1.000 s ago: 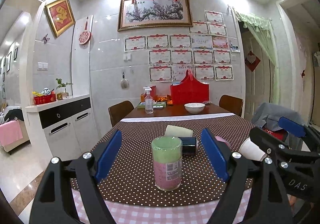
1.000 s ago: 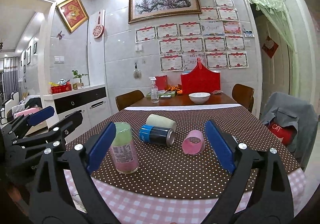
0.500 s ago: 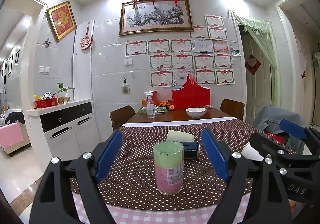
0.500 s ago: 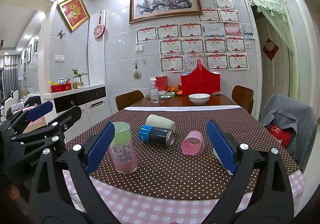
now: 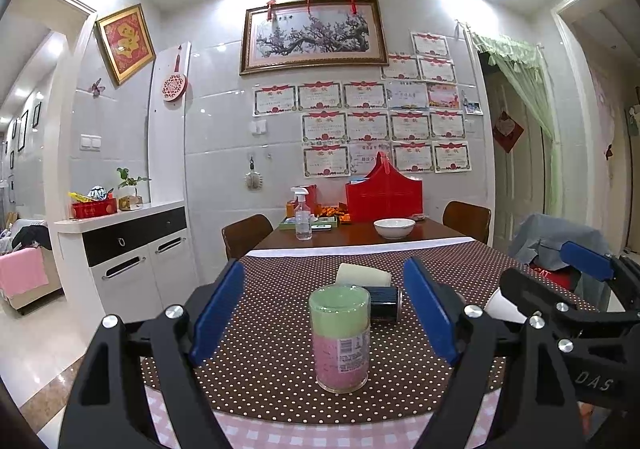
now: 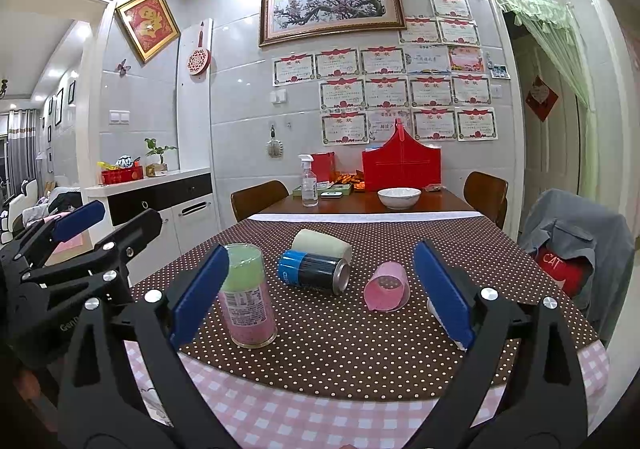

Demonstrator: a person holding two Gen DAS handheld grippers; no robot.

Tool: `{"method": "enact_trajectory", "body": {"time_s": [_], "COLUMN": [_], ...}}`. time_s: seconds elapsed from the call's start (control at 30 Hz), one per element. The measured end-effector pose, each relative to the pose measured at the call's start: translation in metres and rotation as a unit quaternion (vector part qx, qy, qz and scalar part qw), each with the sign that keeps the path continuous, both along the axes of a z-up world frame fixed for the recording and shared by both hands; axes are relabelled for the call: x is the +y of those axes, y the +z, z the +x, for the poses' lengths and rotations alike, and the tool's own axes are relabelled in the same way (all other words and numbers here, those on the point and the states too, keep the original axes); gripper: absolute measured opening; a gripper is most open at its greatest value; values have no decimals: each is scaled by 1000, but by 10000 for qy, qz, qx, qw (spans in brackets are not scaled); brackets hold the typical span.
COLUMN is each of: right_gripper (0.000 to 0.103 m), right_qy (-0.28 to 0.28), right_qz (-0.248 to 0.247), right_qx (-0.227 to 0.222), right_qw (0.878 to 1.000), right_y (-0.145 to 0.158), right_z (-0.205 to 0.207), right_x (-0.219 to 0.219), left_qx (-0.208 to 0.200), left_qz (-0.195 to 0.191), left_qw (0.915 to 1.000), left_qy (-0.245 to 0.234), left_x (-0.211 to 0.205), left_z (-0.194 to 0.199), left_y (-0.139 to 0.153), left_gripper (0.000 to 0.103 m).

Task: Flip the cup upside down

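Note:
A green-and-pink labelled cup [image 5: 340,341] stands on the dotted brown tablecloth, between and just beyond the fingers of my open left gripper [image 5: 322,315]. It also shows in the right wrist view [image 6: 246,295]. A pink cup [image 6: 386,287], a blue-and-black can [image 6: 314,271] and a cream cup [image 6: 322,245] lie on their sides farther in. My right gripper [image 6: 320,289] is open and empty, near the front edge, with the pink cup between its fingers' lines. A white cup [image 5: 502,307] shows partly behind the right gripper in the left wrist view.
A pink checked cloth [image 6: 320,417] covers the table's front edge. At the far end stand a spray bottle [image 6: 309,187], a white bowl [image 6: 399,197] and a red basket [image 6: 402,167]. Chairs flank the table; one at the right holds a grey jacket [image 6: 576,233].
Both grippers have drifted slightly; the left view has lowered a little, so the green-and-pink cup sits higher between the fingers. Nothing was grasped or moved.

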State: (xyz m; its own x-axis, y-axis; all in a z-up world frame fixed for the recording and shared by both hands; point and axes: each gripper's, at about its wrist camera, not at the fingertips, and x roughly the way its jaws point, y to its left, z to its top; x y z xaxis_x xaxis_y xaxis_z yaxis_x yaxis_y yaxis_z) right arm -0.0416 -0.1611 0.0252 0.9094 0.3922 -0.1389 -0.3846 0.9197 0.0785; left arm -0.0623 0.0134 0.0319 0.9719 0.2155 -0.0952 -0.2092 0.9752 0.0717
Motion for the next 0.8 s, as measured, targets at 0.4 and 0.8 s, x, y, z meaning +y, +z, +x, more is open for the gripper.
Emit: {"method": "enact_trajectory", "body": {"time_s": [0.4, 0.8], "right_gripper": [92, 92], "right_qy": [6, 6], "right_qz": [-2, -2], "right_qx": [5, 24], "right_qw": [10000, 10000], "right_y": [0, -2], "right_z": [0, 1], "right_x": [0, 1], "left_qx": [2, 13], "left_qz": [4, -4], "left_qw": [10000, 10000], "left_qy": [2, 9], "left_x": [1, 4], "left_z": [0, 0], "left_y": [0, -1], "left_gripper": [80, 81]}}
